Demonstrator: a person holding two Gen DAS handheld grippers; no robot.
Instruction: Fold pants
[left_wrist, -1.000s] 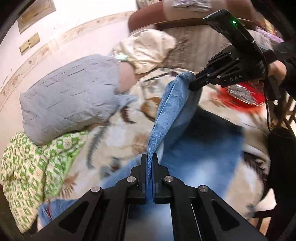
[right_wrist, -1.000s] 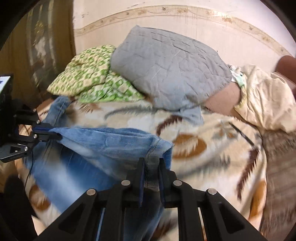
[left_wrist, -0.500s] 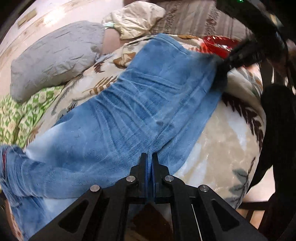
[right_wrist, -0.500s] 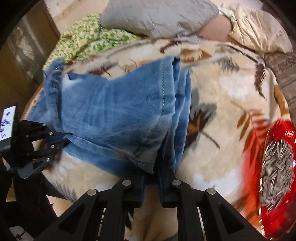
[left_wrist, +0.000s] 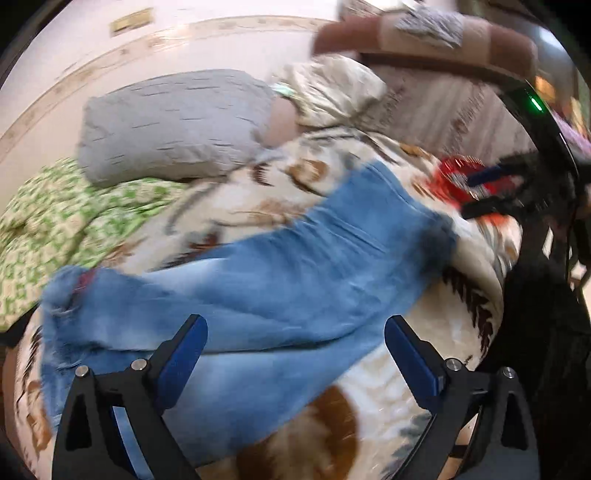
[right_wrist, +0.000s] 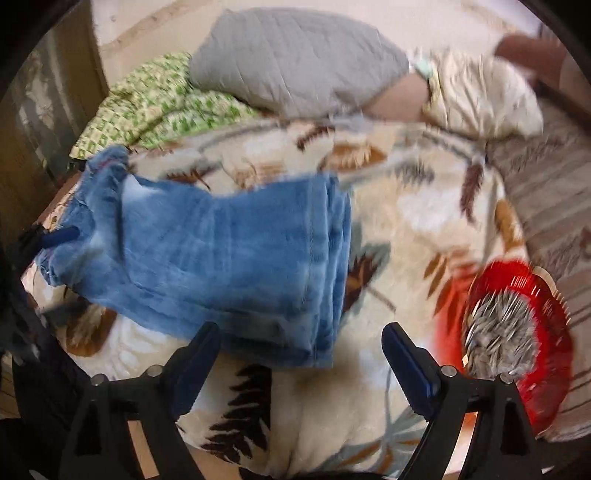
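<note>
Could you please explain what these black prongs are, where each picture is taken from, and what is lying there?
A person holds a two-finger clamp in each hand, each carrying a camera that looks forward along its fingers. In one picture the left gripper is open and holds nothing; in the other, so is the right gripper. Blue jeans lie folded on a leaf-patterned blanket. Nearby are a grey pillow, a green patterned cloth and a red dish of what look like seeds.
</note>
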